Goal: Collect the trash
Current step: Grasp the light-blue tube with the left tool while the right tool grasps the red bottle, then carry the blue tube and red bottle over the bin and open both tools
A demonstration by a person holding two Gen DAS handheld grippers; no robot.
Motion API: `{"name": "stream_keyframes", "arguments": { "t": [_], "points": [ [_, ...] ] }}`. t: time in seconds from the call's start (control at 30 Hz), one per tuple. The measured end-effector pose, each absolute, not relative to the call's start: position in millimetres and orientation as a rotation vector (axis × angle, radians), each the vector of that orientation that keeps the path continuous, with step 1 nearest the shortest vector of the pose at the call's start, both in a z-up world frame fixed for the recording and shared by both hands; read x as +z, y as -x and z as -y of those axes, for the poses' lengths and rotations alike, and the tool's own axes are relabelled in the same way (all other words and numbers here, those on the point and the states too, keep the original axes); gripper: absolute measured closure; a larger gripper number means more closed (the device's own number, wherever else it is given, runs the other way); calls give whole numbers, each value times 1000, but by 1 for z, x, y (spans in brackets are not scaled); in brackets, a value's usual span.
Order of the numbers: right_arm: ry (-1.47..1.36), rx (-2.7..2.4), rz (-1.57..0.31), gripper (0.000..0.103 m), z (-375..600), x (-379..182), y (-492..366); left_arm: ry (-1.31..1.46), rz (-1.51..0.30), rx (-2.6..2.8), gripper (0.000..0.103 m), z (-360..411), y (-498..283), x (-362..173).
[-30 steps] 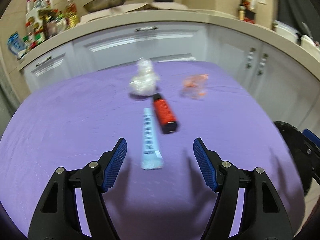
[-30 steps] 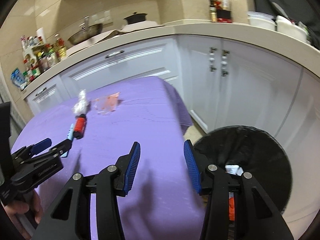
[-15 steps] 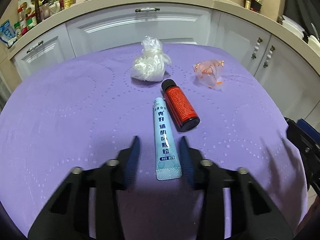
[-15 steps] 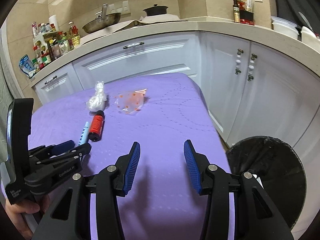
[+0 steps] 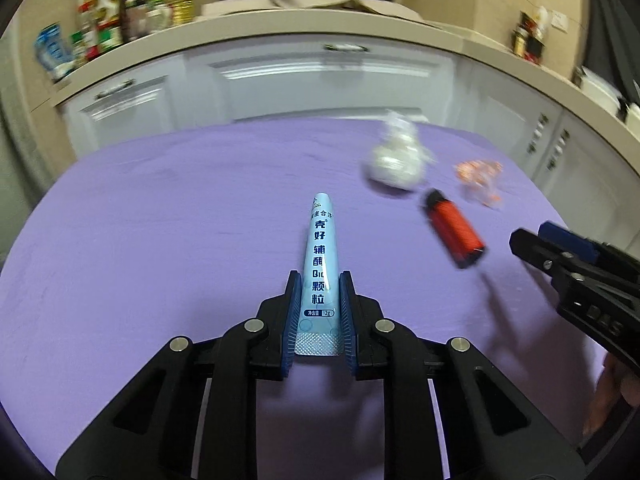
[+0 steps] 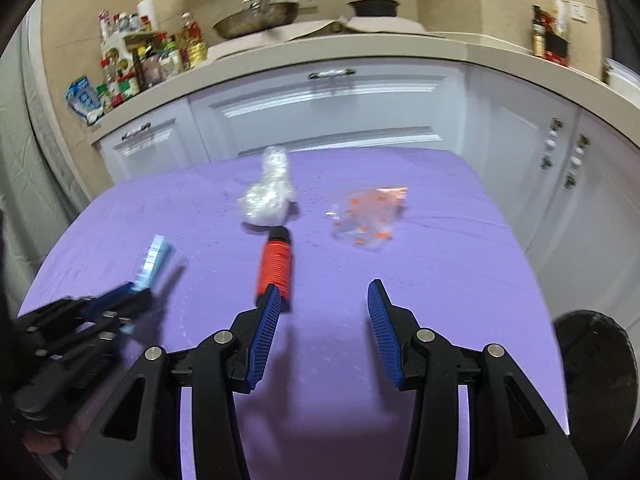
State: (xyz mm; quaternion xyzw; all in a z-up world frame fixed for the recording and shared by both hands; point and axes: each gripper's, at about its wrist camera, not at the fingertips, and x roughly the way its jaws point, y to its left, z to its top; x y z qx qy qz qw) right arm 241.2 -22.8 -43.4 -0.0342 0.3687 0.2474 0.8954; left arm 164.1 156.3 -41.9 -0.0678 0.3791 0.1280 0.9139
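My left gripper [image 5: 319, 312] is shut on the near end of a light blue sachet [image 5: 320, 264] and holds it above the purple table [image 5: 160, 248]. It also shows at the left of the right wrist view [image 6: 132, 292], with the sachet [image 6: 154, 260] sticking out. My right gripper [image 6: 322, 320] is open and empty, just short of a red bottle with a black cap [image 6: 276, 264] lying on the table. A crumpled white plastic bag [image 6: 268, 196] and a clear wrapper with orange spots [image 6: 368, 216] lie behind the bottle.
A black bin [image 6: 596, 364] stands on the floor off the table's right edge. White kitchen cabinets [image 6: 332, 112] run behind the table, with a counter holding bottles, a pan and a pot.
My left gripper closed on the blue sachet and lifted it away to the left of the red bottle. My right gripper moved left toward the red bottle and opened wider.
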Motion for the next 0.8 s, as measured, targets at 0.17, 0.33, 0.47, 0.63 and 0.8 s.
{"name": "stream_keyframes", "arguments": {
  "t": [0.17,0.33,0.47,0.63,0.8],
  "points": [
    [107,526,-806,57,-5,-53,-253,182,-745,344,84,-204,-140,-29],
    [129,522,-861,58,-20,-62,-266,200,-719,394,84,-233,-125,-22],
    [140,519,-864,78,-21,-62,-264,217,-722,408,84,-246,-121,-24],
    [100,497,-821,78,-5,-54,-253,228,-724,404,84,-246,-115,-27],
    [71,467,-770,78,22,-39,-235,225,-719,385,84,-237,-112,-24]
  ]
}}
